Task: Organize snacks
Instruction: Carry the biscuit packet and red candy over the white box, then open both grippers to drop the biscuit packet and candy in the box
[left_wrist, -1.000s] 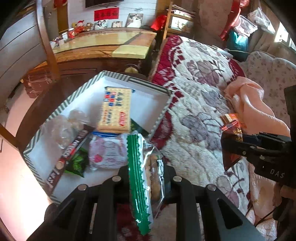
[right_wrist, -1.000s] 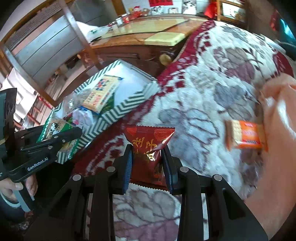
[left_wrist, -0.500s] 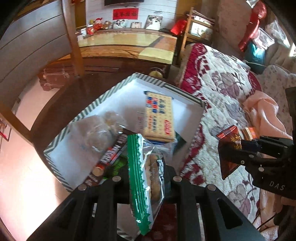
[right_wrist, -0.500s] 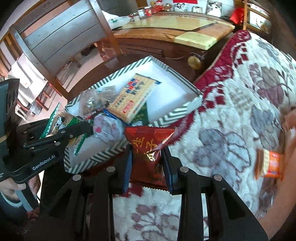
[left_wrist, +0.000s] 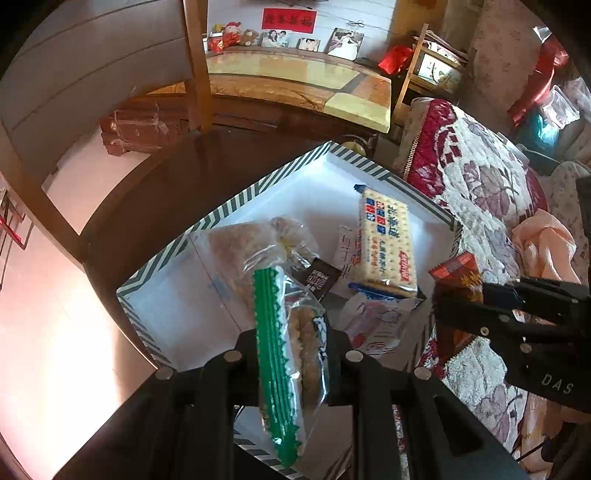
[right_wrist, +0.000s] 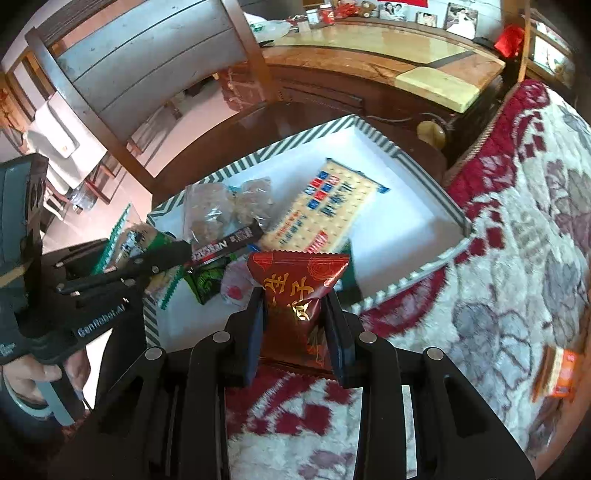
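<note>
A white box with a green-striped rim (left_wrist: 258, 184) (right_wrist: 413, 155) holds a yellow cracker pack (left_wrist: 386, 247) (right_wrist: 321, 210), a clear bag of biscuits (left_wrist: 251, 243) (right_wrist: 210, 210), a dark bar (right_wrist: 225, 245) and other snacks. My left gripper (left_wrist: 291, 343) (right_wrist: 173, 254) is shut on a green-edged cookie packet (left_wrist: 291, 354) above the box's near-left part. My right gripper (right_wrist: 295, 314) (left_wrist: 439, 295) is shut on a dark red snack packet (right_wrist: 299, 291) (left_wrist: 458, 273) over the box's near edge.
The box sits on a dark wooden chair seat (left_wrist: 155, 184) beside a floral red-and-white blanket (left_wrist: 480, 184) (right_wrist: 517, 240). An orange snack pack (right_wrist: 557, 373) lies on the blanket at the right. A pink cloth (left_wrist: 543, 247) lies further back. A marble-topped cabinet (left_wrist: 295, 81) stands behind.
Both grippers have moved left, from over the blanket to over the box, each keeping its packet. The box now fills more of both views.
</note>
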